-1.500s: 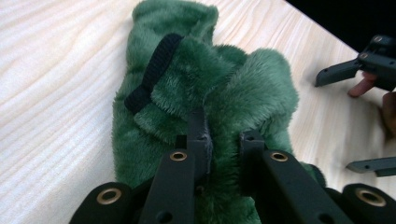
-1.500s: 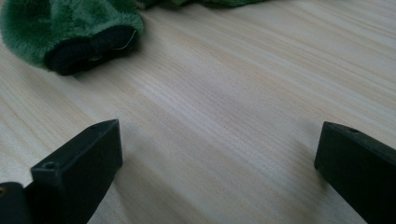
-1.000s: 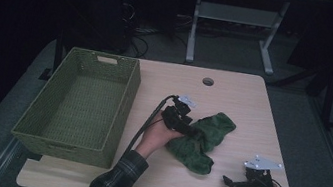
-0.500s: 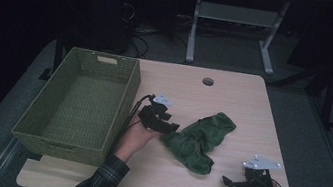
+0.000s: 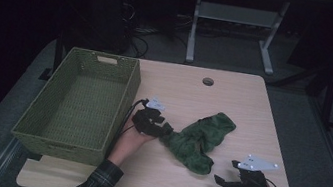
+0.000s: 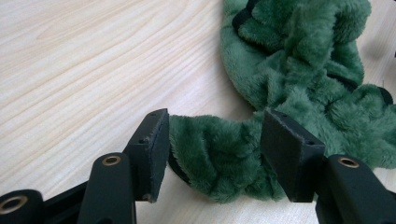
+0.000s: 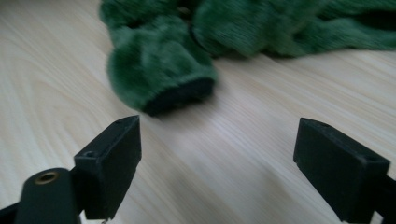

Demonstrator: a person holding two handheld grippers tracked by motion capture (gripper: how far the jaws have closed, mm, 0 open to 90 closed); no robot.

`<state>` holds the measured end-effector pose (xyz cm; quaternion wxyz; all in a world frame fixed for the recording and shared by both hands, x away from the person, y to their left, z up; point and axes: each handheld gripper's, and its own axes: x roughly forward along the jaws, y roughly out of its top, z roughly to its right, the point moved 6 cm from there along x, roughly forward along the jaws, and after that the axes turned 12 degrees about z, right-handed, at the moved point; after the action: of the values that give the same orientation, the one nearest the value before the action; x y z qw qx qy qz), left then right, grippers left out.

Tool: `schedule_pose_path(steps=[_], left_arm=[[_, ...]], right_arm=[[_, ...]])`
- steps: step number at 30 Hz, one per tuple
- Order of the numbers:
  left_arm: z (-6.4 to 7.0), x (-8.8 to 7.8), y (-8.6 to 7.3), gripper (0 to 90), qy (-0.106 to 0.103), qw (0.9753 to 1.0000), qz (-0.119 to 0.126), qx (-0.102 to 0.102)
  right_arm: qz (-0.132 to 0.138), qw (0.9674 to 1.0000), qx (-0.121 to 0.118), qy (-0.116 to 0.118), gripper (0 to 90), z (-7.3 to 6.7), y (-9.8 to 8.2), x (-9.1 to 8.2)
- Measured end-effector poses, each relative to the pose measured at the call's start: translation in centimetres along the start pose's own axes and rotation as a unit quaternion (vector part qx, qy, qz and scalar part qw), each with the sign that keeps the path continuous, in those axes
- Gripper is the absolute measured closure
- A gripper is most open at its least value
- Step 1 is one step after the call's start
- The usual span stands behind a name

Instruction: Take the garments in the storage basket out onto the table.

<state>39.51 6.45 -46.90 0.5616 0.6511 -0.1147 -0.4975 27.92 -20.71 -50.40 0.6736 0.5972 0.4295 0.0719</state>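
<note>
Dragging leftward across the high view, the left gripper (image 5: 161, 127) is pulling one end of the green plush cloth (image 5: 200, 139) toward the woven basket (image 5: 76, 104) at centre left, its jaws clamped on a thick fold and just easing slightly wider. At lower right the right gripper (image 5: 219, 180) is sitting with nothing between its jaws, which are narrowing but apart. Likely the cloth is heading for the basket.

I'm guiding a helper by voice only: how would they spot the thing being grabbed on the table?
On the light wooden table, look right of the green woven basket. The crumpled green fleece cloth lies mid-table, one end between the left gripper jaws. It is the only soft, fuzzy item there.
</note>
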Motion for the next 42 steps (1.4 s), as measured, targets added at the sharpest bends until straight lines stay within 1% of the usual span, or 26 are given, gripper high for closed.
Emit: schedule_pose_path(steps=[3, 4, 5, 6, 7, 8, 9, 11, 12, 13, 16, 17, 18, 19, 20, 24, 26, 29, 30, 31, 32, 33, 34, 38, 41, 42], left_arm=[[0.0, 0.2, -0.3, 41.1, -0.002, 1.0, -0.004, 0.003], [0.0, 0.2, -0.3, 41.0, -0.002, 1.0, 0.0, 0.0], [0.0, 0.2, -0.3, 40.8, -0.002, 1.0, 0.0, 0.0], [0.0, 0.2, -0.3, 40.6, 0.0, 1.0, -0.004, 0.003], [0.0, 0.2, -0.3, 40.4, 0.0, 1.0, -0.004, 0.003], [0.0, 0.2, -0.4, 40.4, -0.001, 1.0, -0.006, 0.003], [0.0, 0.2, -0.4, 40.4, -0.001, 1.0, -0.006, 0.003], [0.1, 0.2, -0.3, 40.3, -0.001, 1.0, -0.005, 0.003], [0.1, 0.2, -0.3, 40.3, -0.001, 1.0, -0.005, 0.003], [0.1, 0.2, -0.3, 40.3, -0.001, 1.0, -0.004, 0.005], [0.2, 0.1, -0.3, 40.2, -0.003, 1.0, -0.004, 0.008], [0.2, 0.1, -0.3, 40.0, -0.003, 1.0, -0.004, 0.008], [0.3, 0.0, -0.3, 39.9, -0.004, 0.9999, -0.005, 0.012], [0.3, 0.0, -0.3, 39.7, -0.004, 0.9999, -0.005, 0.012], [0.5, -0.1, -0.2, 39.4, -0.005, 0.9999, -0.003, 0.01], [1.0, -0.5, -0.2, 38.5, -0.011, 0.9997, -0.001, 0.021], [1.2, -0.8, -0.3, 38.3, -0.012, 0.9995, -0.004, 0.03], [1.4, -1.0, -0.4, 39.0, -0.017, 0.9993, -0.004, 0.032], [1.7, -1.1, -0.6, 39.0, -0.021, 0.9992, -0.008, 0.034], [1.9, -1.1, -0.8, 39.1, -0.025, 0.9988, -0.011, 0.041], [2.2, -1.2, -1.4, 38.9, -0.033, 0.9978, -0.022, 0.053], [2.2, -1.2, -1.4, 38.7, -0.033, 0.9978, -0.022, 0.053], [2.1, -1.1, -1.9, 38.4, -0.028, 0.9975, -0.027, 0.059], [1.9, -0.5, -2.2, 37.2, -0.026, 0.9979, -0.027, 0.052], [1.8, 0.2, -2.6, 36.2, -0.033, 0.9978, -0.032, 0.048], [1.8, 0.5, -2.9, 36.2, -0.035, 0.998, -0.035, 0.041]], right_arm=[[0.005, 0.9997, 0.003, 0.022, 20.2, -1.0, 0.6, 0.7], [0.008, 0.9996, -0.002, 0.026, 23.1, -1.5, 0.8, 1.0], [0.008, 0.9996, -0.002, 0.026, 23.1, -1.5, 0.8, 1.0], [0.009, 0.9994, -0.006, 0.034, 27.2, -2.0, 1.1, 1.4], [0.009, 0.9994, -0.006, 0.034, 27.2, -2.0, 1.1, 1.4], [0.009, 0.9992, -0.01, 0.037, 32.5, -2.3, 1.3, 1.8], [0.009, 0.9992, -0.01, 0.037, 32.5, -2.3, 1.3, 1.8], [0.004, 0.999, -0.018, 0.042, 38.4, -2.6, 1.3, 2.3], [0.004, 0.999, -0.018, 0.042, 38.4, -2.6, 1.3, 2.3], [0.0, 0.9988, -0.022, 0.043, 41.8, -2.7, 1.3, 2.5], [-0.016, 0.9988, -0.036, 0.03, 65.7, -2.8, 1.1, 3.1], [-0.016, 0.9988, -0.036, 0.03, 65.7, -2.8, 1.1, 3.1], [-0.018, 0.9987, -0.036, 0.031, 77.3, -2.6, 1.0, 3.0], [-0.018, 0.9987, -0.036, 0.031, 77.3, -2.6, 1.0, 3.0], [-0.017, 0.9988, -0.033, 0.031, 82.0, -2.4, 1.1, 2.7], [-0.017, 0.9991, -0.028, 0.027, 83.1, -1.6, 1.2, 2.1], [-0.013, 0.9995, -0.02, 0.019, 83.1, -0.6, 1.2, 1.5], [-0.011, 0.9997, -0.015, 0.015, 83.1, 0.0, 1.1, 1.1], [-0.01, 0.9998, -0.007, 0.012, 83.0, 0.1, 1.1, 1.0], [-0.008, 0.9999, -0.006, 0.011, 83.1, 0.3, 1.1, 0.9], [-0.01, 0.9999, -0.007, 0.01, 83.0, 0.4, 1.0, 0.9], [-0.011, 0.9999, -0.007, 0.01, 83.0, 0.4, 1.0, 0.9], [-0.012, 0.9998, -0.008, 0.01, 83.0, 0.4, 1.0, 0.9], [-0.013, 0.9998, -0.009, 0.009, 83.1, 0.4, 1.0, 0.9], [-0.014, 0.9998, -0.01, 0.005, 83.1, 0.6, 1.0, 0.8], [-0.015, 0.9998, -0.009, 0.004, 83.1, 0.6, 0.9, 0.8]])
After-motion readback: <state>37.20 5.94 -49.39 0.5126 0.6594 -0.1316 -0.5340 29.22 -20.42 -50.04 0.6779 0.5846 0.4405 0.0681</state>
